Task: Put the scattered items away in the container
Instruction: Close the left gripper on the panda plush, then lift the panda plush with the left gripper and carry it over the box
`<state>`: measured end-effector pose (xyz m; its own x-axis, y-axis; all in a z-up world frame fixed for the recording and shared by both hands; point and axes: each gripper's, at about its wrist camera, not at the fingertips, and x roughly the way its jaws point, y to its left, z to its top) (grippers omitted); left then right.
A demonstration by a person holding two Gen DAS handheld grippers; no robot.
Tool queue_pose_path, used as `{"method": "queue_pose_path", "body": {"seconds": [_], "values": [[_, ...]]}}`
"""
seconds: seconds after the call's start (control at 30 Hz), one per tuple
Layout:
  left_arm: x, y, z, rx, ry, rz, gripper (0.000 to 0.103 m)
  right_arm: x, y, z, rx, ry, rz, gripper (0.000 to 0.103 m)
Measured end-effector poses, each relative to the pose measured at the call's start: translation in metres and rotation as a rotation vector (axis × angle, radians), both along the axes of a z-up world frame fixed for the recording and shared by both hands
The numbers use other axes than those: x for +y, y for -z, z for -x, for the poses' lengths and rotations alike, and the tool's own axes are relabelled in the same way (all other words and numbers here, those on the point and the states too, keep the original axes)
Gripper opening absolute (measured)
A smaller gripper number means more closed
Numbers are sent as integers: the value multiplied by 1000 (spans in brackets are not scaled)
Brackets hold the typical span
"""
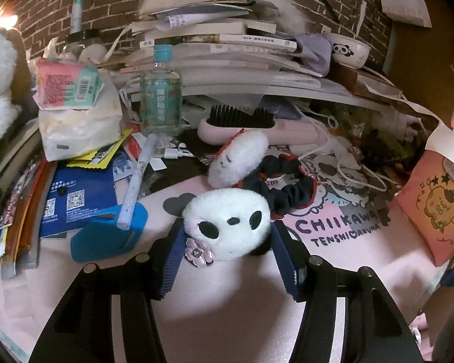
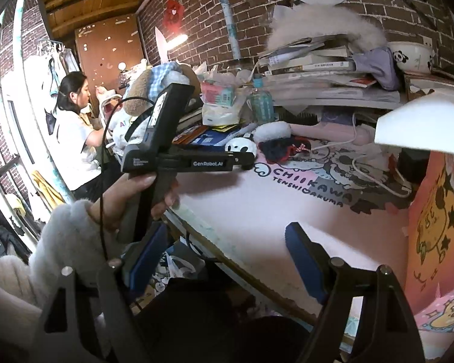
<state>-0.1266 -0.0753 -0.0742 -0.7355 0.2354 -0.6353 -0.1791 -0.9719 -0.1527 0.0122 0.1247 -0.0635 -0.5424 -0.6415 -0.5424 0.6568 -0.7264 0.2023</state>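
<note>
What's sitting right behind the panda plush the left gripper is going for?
Directly behind the panda plush lies a dark scrunchie with red trim, and a second white fluffy piece leans beyond it. The left gripper is open around the plush. What lies beneath the plush is hidden.

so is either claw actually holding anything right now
Nothing is clearly held. The left claw brackets the panda plush clip at its sides, contact unclear. The right claw is open and empty.
</note>
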Motion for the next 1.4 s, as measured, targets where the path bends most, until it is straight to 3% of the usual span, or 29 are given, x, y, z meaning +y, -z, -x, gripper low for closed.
{"method": "queue_pose_path", "body": {"seconds": [0.07, 0.1, 0.37, 0.4, 0.53, 0.63, 0.77, 0.87, 0.9, 0.97, 1.4], "values": [[-1, 0, 0, -3, 4, -11, 46, 1, 1, 1, -8, 3, 4, 78], [-2, 0, 1, -3, 7, -20, 39, 1, 1, 1, -10, 5, 5, 78], [2, -2, 2, -22, 26, -23, 38, 2, 2, 0, -14, 5, 7, 78], [3, -2, 2, -28, 23, -17, 41, 3, 2, 0, -13, 6, 7, 78], [6, -6, 1, -11, -27, 23, 76, 4, 2, 2, -16, 10, 8, 78], [10, -8, 3, -10, -13, 10, 77, 5, 1, 3, -18, 10, 11, 78], [19, -6, 12, -38, -21, 50, 77, 5, 2, 3, -25, 8, 10, 78], [25, -3, 16, -54, -19, 59, 74, 6, 1, 4, -20, 9, 12, 78], [25, -2, 17, -57, -21, 56, 63, 6, 2, 4, -20, 10, 13, 78], [26, -2, 16, -59, -26, 62, 54, 8, 2, 6, -24, 14, 16, 78], [25, -7, 7, -53, -3, 48, 47, 10, 3, 9, -44, 5, 29, 78]]}}
